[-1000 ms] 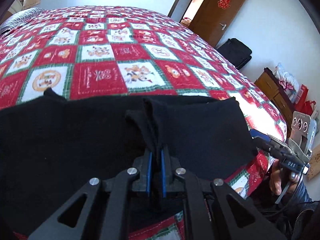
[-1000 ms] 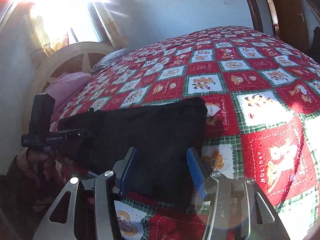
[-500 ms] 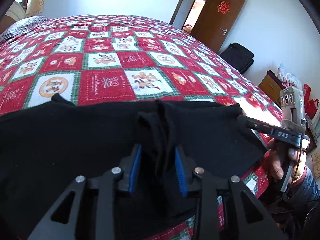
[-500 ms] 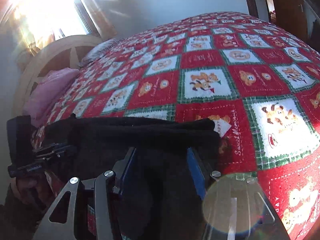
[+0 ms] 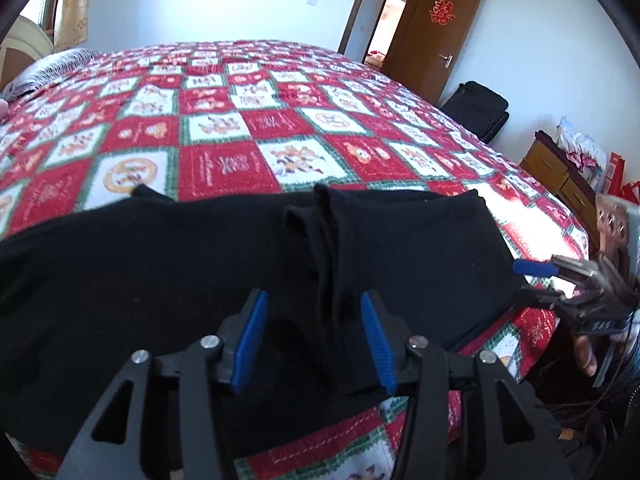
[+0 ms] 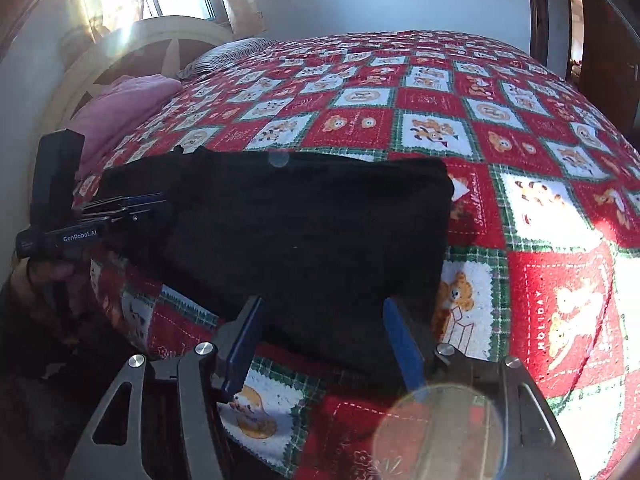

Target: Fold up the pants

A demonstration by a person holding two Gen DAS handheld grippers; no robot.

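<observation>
The black pants point(image 5: 120, 280) lie folded along the near edge of the bed; they also show in the right wrist view point(image 6: 304, 232). A raised pinch of cloth point(image 5: 328, 248) stands between the blue pads of my left gripper point(image 5: 316, 336), which is open and not clamping it. My right gripper point(image 6: 324, 336) is open over the pants' right end near the bed edge. Each gripper shows in the other's view: the right one point(image 5: 536, 280) at the pants' right edge, the left one point(image 6: 132, 208) at their left end.
The bed wears a red, white and green checked quilt point(image 5: 248, 120). A headboard point(image 6: 132, 52) and pink pillow point(image 6: 120, 108) are at the left. A brown door point(image 5: 432, 32), black bag point(image 5: 476, 112) and wooden cabinet point(image 5: 560, 176) stand at the right.
My left gripper has opened and let go of the pinched fold, which still stands up. My right gripper has drawn back toward the bed edge, still open.
</observation>
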